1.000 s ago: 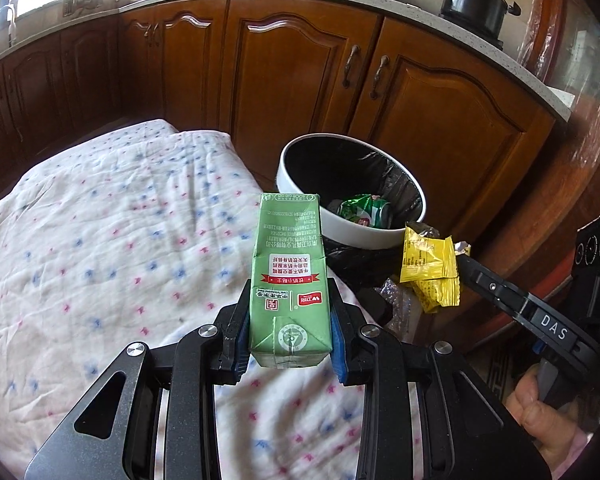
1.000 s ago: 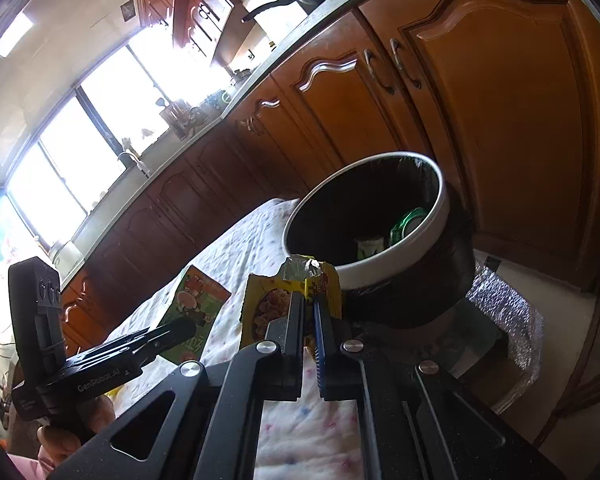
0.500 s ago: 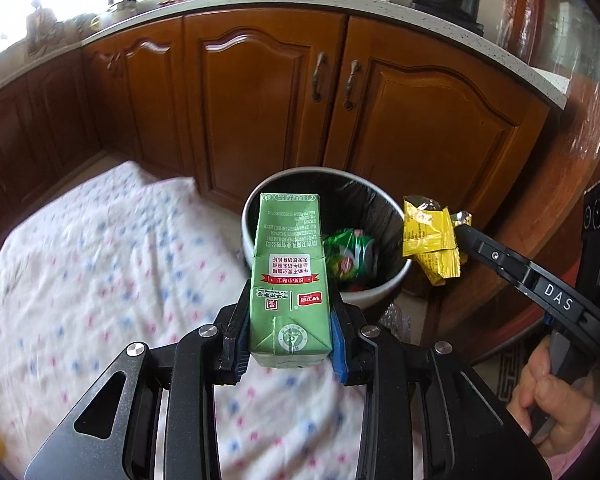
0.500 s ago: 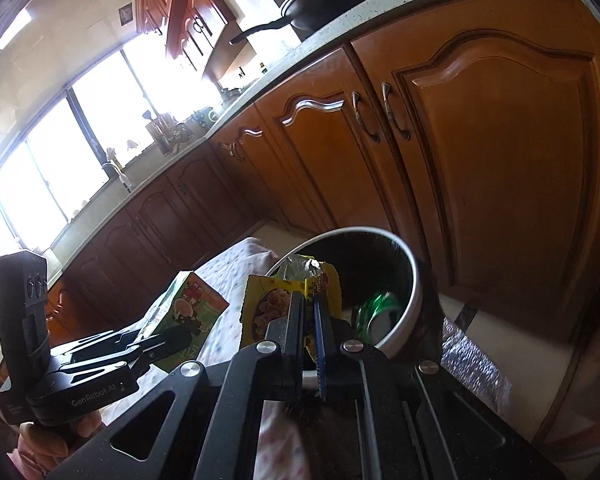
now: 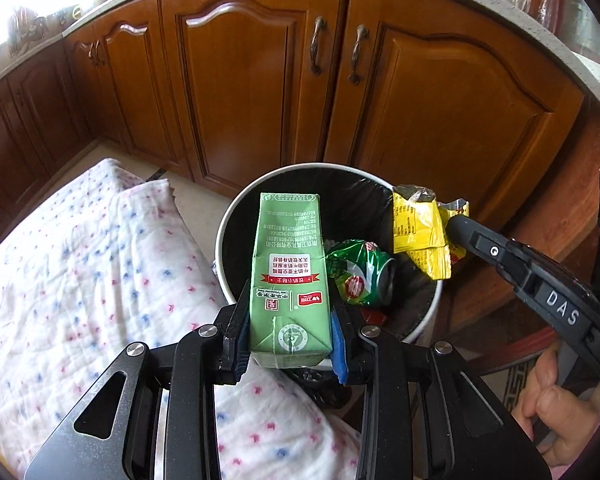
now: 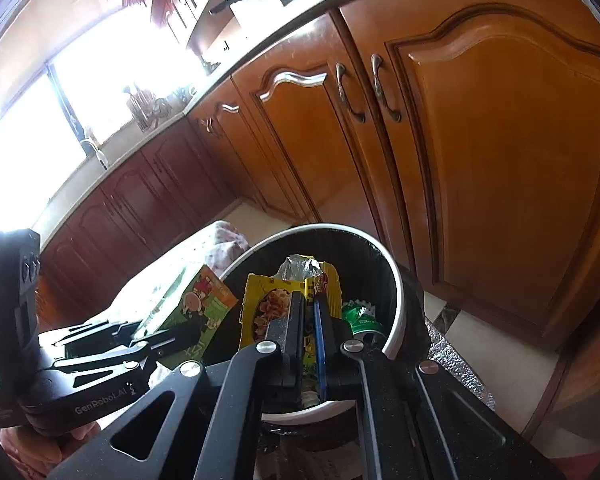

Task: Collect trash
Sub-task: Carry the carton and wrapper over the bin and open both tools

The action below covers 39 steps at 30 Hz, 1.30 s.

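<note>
Left gripper (image 5: 290,344) is clamping the green carton (image 5: 288,280) over the bin (image 5: 228,216); right gripper (image 6: 308,344) is pinching the yellow wrapper (image 6: 260,300) above its rim. Advice: centre both over the opening before releasing, carton first.

The green carton (image 5: 288,284) between the left jaws hides much of the trash bin (image 5: 224,232) beyond it, covering the bin's near rim and part of its contents. The crushed green can (image 5: 360,276) just right of the carton shows only partly, and a red scrap below it is too hidden to name. In the right wrist view, the yellow snack wrapper (image 6: 260,304) is mostly covered by the shut jaws, and the carton's (image 6: 196,312) lower half sits behind the left gripper (image 6: 156,332). The window at far left is blown out white.
</note>
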Each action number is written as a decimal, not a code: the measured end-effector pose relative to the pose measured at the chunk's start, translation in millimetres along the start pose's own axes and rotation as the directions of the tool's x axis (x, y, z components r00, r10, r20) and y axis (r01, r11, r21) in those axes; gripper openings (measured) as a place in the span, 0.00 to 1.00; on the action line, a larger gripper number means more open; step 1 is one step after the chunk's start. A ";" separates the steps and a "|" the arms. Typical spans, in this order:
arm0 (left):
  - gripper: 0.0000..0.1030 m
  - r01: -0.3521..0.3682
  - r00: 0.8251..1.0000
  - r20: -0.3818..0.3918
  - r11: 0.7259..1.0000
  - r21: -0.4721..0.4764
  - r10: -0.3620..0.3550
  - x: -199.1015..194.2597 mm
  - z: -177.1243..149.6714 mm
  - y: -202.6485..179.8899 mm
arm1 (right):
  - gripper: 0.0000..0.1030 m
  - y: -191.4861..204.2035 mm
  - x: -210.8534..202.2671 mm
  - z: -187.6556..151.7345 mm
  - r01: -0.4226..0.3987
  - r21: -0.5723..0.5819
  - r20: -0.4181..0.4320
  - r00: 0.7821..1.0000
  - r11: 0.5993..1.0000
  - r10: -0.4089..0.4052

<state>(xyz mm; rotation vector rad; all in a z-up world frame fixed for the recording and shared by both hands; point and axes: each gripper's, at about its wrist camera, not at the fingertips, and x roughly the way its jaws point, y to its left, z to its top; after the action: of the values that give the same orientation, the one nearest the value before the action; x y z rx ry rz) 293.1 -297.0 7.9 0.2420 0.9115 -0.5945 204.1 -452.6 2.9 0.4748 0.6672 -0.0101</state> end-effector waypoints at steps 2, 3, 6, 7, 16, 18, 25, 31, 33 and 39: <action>0.29 -0.005 1.000 -0.003 1.000 0.005 0.005 4.5 3.2 -1.9 | 0.04 -0.9 3.5 1.0 0.003 0.001 -0.006 1.000 1.000 -0.003; 0.29 -0.007 1.000 -0.003 1.000 0.008 0.007 5.2 3.4 -3.1 | 0.05 -1.5 4.5 1.5 0.003 0.002 -0.010 1.000 1.000 -0.003; 0.29 -0.012 1.000 -0.005 1.000 0.012 0.012 8.5 4.4 -7.2 | 0.05 -1.7 12.0 4.2 0.009 -0.004 -0.022 1.000 1.000 -0.009; 0.29 -0.013 1.000 -0.007 1.000 0.011 0.013 9.6 4.4 -7.3 | 0.05 -1.9 13.4 4.0 0.011 -0.006 -0.026 1.000 1.000 -0.011; 0.29 -0.022 0.999 -0.031 1.000 -0.003 0.022 18.8 3.0 -3.5 | 0.05 -1.7 23.6 8.6 0.017 -0.010 -0.044 0.999 1.000 -0.017; 0.29 -0.022 0.999 -0.031 1.000 -0.001 0.022 19.9 3.6 -3.5 | 0.05 -1.8 24.8 8.7 0.019 -0.011 -0.046 0.999 1.000 -0.020; 0.29 -0.025 0.999 -0.038 1.000 -0.001 0.025 23.3 5.5 -4.4 | 0.09 -0.7 27.3 8.4 0.024 -0.011 -0.054 0.998 1.000 -0.024; 0.29 -0.025 0.998 -0.049 1.000 -0.014 0.024 26.6 6.3 -1.3 | 0.16 0.9 26.6 8.8 0.030 -0.003 -0.056 0.998 1.000 -0.030; 0.29 -0.021 0.999 -0.051 1.000 -0.017 0.020 25.5 6.0 -0.6 | 0.41 -0.4 23.8 9.1 0.031 0.007 -0.046 0.998 0.999 -0.031; 0.48 -0.025 0.999 -0.021 1.000 -0.016 0.025 11.4 3.5 -0.7 | 0.51 3.3 6.4 9.5 0.018 0.018 -0.009 1.000 1.000 -0.018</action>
<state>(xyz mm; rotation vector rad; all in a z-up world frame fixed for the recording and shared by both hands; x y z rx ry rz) 300.3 -303.5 0.9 0.2448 0.9317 -0.5623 215.3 -452.8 6.9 0.4864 0.6804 -0.0311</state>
